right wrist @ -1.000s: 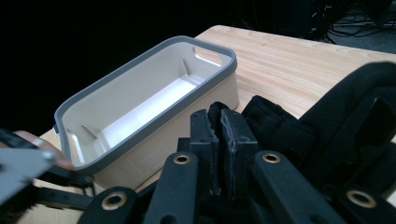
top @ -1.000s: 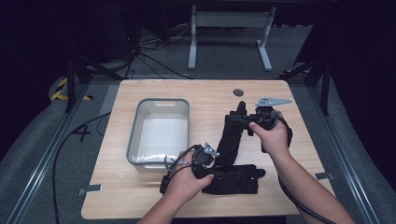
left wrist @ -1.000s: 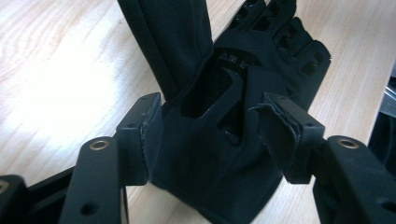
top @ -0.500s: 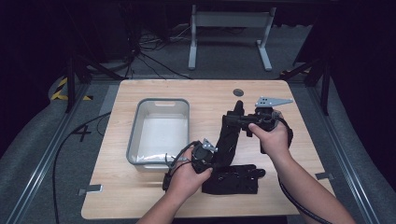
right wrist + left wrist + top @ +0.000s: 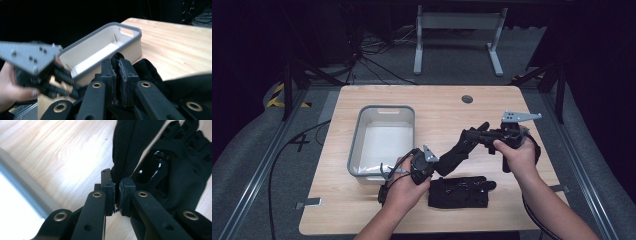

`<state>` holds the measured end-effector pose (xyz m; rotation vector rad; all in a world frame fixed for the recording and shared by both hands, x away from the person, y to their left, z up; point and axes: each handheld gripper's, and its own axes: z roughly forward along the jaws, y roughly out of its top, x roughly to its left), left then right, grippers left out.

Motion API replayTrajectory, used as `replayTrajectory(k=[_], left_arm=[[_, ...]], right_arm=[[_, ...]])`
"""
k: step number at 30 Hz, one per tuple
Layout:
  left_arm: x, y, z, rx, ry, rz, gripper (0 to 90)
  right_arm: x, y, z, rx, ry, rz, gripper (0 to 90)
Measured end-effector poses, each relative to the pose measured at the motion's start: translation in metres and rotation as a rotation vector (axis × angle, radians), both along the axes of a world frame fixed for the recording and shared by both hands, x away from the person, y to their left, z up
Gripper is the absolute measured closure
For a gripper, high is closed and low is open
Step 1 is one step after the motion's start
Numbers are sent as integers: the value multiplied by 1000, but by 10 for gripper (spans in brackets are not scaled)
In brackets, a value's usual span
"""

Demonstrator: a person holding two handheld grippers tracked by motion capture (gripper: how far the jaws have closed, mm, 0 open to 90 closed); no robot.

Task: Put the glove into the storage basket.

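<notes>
Right now both grippers are busy with one black glove point(image 5: 455, 151), stretched in the air between them over the front half of the bench point(image 5: 447, 107). From above, the left gripper point(image 5: 430, 162) sits low, just off the front right corner of the grey bin point(image 5: 356, 134), and its own view shows the jaws pressed together on a thin edge of the glove's fabric point(image 5: 125, 150), with hardly a gap left between the pads. The right gripper point(image 5: 484, 134) is held higher and further right, its grey plate sticking up above the person's hand; its view shows the jaws pinching a bunched fold of the same glove point(image 5: 117, 58), with the bin point(image 5: 130, 30) and the other gripper beyond. So the glove runs on a slant, its low end at the left gripper and its high end at the right one, clear of the wood as far as I can see. A second glove point(image 5: 460, 191) lies flat on the bench near the front edge, just below the stretched one and beside the left hand point(image 5: 402, 187); it also shows in the left gripper view point(image 5: 185, 165), fingers pointing away
</notes>
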<state>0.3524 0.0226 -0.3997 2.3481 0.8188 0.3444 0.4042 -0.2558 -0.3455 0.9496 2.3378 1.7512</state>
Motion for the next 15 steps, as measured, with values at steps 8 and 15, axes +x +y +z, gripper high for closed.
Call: replayTrajectory(k=[8,15], left_arm=[[3,0,-4,54,-9,15,850],[-1,-2,-6,71,24,-11,839]], right_arm=[[-11,-18,-31,1,42,-14,837],[-21,-27,-50,2,84,-22,835]])
